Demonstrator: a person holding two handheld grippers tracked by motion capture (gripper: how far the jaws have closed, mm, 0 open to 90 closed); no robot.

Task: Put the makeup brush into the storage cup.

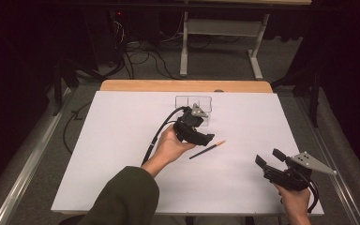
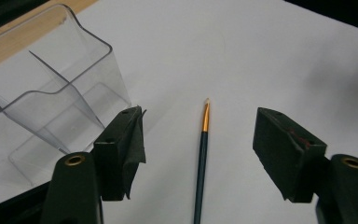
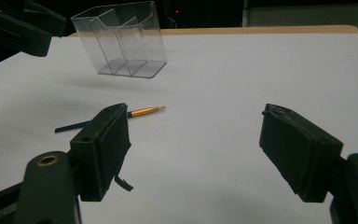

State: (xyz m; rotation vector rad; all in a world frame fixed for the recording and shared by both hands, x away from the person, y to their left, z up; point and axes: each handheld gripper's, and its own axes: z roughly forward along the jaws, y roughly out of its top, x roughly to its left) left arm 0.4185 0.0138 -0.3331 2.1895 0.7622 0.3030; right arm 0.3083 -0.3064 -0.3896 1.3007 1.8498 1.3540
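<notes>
Hovering released over brush [image 2: 201,154] near clear holder [image 2: 51,107]: left hand-held gripper [image 2: 200,140]; resting released, near right: right hand-held gripper [image 3: 193,149].

The paintbrush [image 2: 201,158] has a smooth dark handle and a shiny golden metal ferrule, the organiser [image 3: 123,39] at the far side is clear glossy plastic, the table cover [image 1: 122,140] looks like matt white paper, and the bare far table edge [image 1: 183,86] shows light wood
</notes>
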